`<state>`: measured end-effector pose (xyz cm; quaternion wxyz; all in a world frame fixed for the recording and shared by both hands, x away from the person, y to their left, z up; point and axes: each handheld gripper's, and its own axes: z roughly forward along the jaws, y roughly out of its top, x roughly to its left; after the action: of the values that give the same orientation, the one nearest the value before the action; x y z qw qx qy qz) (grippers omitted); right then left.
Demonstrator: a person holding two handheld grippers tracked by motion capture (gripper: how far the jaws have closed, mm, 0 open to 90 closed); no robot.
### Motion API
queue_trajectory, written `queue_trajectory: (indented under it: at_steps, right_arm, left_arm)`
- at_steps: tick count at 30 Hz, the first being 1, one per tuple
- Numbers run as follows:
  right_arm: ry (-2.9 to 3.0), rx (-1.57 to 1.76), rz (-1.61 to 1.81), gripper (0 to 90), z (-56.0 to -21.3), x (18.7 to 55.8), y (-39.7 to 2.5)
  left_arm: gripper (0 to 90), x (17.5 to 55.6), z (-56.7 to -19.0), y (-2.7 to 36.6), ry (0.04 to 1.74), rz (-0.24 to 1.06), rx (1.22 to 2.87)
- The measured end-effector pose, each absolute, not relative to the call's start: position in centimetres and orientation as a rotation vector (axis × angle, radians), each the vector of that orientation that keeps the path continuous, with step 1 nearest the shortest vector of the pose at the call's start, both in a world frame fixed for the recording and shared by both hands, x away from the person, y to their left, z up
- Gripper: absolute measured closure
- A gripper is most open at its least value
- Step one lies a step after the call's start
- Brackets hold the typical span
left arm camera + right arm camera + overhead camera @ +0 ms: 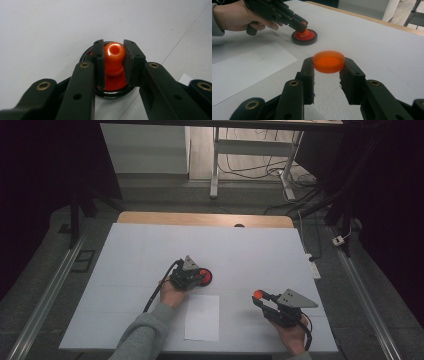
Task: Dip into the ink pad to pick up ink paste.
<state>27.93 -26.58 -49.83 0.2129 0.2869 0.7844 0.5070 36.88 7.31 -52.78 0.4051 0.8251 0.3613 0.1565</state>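
So the landmark here is the round black base (205,278) with the red top face, sitting on the white table cover (135,255) just above the sheet of paper (202,317). The left gripper (113,61) is right on it, jaws nearly closed around the glossy orange knob (114,58) that stands upright out of the middle of the base; the pads look like they touch both sides of the knob, though I can't tell how hard they squeeze. The knob is smooth plastic, bulb-shaped with a hole in its top. Off to the right of the base and nearer the person, well apart from it, the right gripper (328,65) holds a translucent orange disc (328,61), jaws partly open and pinched on its rim, flat face up, lifted off the table. My guess is the disc goes on the base, so the right hand has to travel left and away.
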Motion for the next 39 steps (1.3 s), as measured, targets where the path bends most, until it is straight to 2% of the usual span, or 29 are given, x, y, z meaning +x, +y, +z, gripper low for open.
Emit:
queue_trajectory:
  at_steps: [5,8,15,39]
  right_arm:
    - [2.178,0.8,1.407,64.6,-49.9,28.0,-26.6]
    - [2.176,0.801,1.41,64.6,-49.8,28.0,-26.6]
    - [2.173,0.796,1.41,64.6,-49.8,28.0,-26.6]
    - [2.175,0.797,1.412,64.5,-49.8,28.0,-26.7]
  left_arm:
    - [72.7,37.1,-52.6,7.3,0.915,0.385,2.091]
    - [72.5,36.7,-51.5,7.4,0.865,0.458,2.013]
    - [72.4,37.7,-48.9,7.7,0.88,0.426,2.002]
    - [72.4,38.7,-51.7,7.2,0.917,0.328,2.135]
